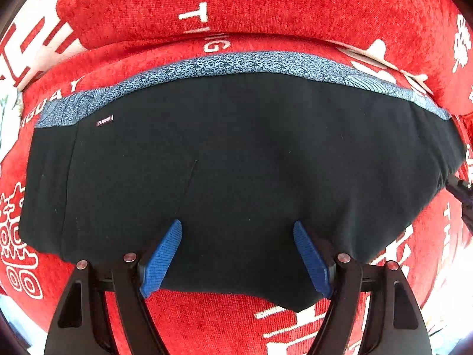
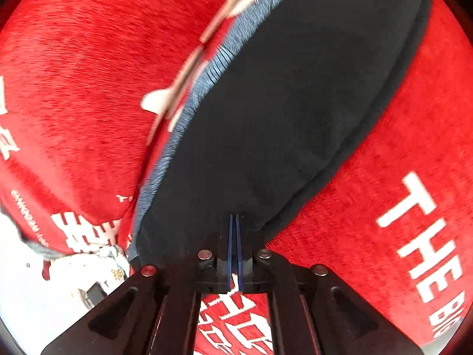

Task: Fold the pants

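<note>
The black pants [image 1: 236, 171] lie folded into a wide band on a red sofa seat, with a blue-grey patterned strip [image 1: 236, 62] along the far edge. My left gripper [image 1: 238, 227] is open, its blue fingers [image 1: 161, 261] spread just above the near edge of the pants, holding nothing. In the right wrist view the pants [image 2: 295, 118] stretch away diagonally. My right gripper [image 2: 235, 217] has its blue fingers pressed together at the end of the pants; whether cloth is pinched between them I cannot tell.
The red sofa cover with white lettering [image 1: 207, 319] fills the seat and the backrest [image 1: 236, 0]. In the right wrist view the red cover [image 2: 399, 207] lies to the right, and a pale floor area [image 2: 44, 295] shows at the lower left.
</note>
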Demonstrator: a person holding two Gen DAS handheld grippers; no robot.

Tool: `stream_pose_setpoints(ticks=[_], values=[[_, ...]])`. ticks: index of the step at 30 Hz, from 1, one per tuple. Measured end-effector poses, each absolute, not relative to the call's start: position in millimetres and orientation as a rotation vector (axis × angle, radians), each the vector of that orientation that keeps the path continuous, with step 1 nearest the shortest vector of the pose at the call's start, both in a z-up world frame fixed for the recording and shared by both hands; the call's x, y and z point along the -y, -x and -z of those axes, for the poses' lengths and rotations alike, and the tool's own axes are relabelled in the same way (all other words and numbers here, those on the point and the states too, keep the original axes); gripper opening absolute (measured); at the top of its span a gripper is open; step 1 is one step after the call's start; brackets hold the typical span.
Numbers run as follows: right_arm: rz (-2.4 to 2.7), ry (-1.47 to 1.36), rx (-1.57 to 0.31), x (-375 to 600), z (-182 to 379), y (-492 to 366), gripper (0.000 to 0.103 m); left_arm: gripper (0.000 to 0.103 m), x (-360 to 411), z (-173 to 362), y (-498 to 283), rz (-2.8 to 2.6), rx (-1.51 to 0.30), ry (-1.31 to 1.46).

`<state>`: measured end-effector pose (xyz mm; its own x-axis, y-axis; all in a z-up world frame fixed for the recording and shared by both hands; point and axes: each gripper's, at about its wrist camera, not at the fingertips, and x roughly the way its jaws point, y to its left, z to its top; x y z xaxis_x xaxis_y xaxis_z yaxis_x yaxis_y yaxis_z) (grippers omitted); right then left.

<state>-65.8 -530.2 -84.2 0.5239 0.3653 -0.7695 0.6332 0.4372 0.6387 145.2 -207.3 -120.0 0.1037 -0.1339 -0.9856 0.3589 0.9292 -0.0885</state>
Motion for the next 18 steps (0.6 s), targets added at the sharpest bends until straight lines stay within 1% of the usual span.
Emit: stream_pose_setpoints(ticks=[2, 3, 4, 7, 12, 14, 18], values=[[0.255, -1.183, -1.064, 544.1, 85.7, 74.2, 0.005, 0.079, 212.9, 122.3, -145.7, 0.363, -1.42, -0.214], [0.271, -1.203, -1.059, 549.6, 87.2, 76.0, 0.011, 0.079, 212.6, 127.4, -149.4, 0.358, -1.421, -0.212], [0.289, -1.227, -1.046, 556.9, 88.6, 79.5, 0.021, 0.079, 214.8, 127.9, -149.8, 0.351, -1.423, -0.207], [0.317, -1.262, -0.994, 570.7, 90.2, 84.4, 0.036, 0.079, 216.5, 130.1, -150.7, 0.344, -1.421, -0.201], [0.318, -1.29, -1.027, 575.6, 101.6, 82.6, 0.037, 0.079, 214.5, 130.6, -151.0, 0.336, -1.425, -0.201], [0.306, -1.321, -1.01, 574.4, 103.1, 87.1, 0.037, 0.079, 202.3, 124.1, -149.1, 0.336, -1.425, -0.2], [0.249, -1.334, -0.99, 569.2, 104.3, 81.5, 0.039, 0.079, 201.5, 124.0, -148.9, 0.335, -1.421, -0.2]])
